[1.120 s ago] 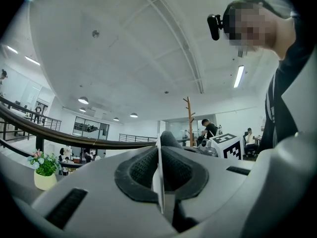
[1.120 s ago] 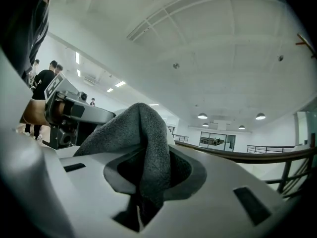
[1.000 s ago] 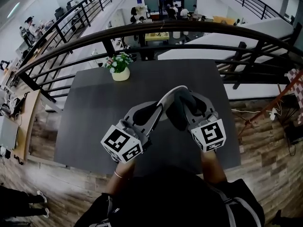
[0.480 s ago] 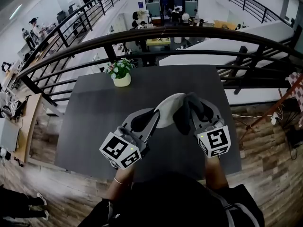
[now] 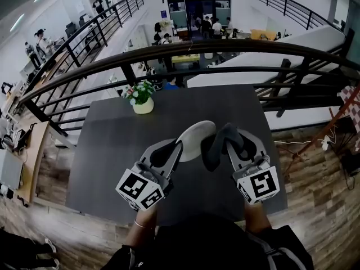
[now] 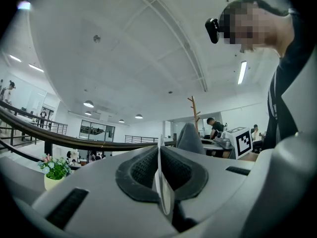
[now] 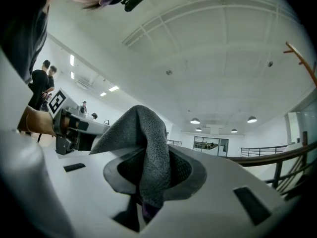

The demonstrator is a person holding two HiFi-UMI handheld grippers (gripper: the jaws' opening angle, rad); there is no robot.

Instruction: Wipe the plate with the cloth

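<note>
A white plate (image 5: 197, 135) is held up above the dark table (image 5: 112, 145), tilted on edge. My left gripper (image 5: 179, 146) is shut on its near rim; its jaws have just been closing on that rim. In the left gripper view the plate (image 6: 161, 182) shows edge-on between the pads. My right gripper (image 5: 228, 144) is shut on a dark grey cloth (image 5: 215, 146), which hangs against the plate's right side. The cloth (image 7: 147, 152) fills the right gripper's jaws in the right gripper view. The cloth (image 6: 190, 138) also rises beyond the plate in the left gripper view.
A small pot of flowers (image 5: 142, 97) stands at the table's far left. A dark curved railing (image 5: 236, 46) runs beyond the far edge, with an office floor below. The table's right edge (image 5: 270, 145) lies close to my right gripper.
The right gripper has drawn the cloth back toward me and a little up, so more of the plate's face shows. The left gripper still grips the rim and has hardly moved.
</note>
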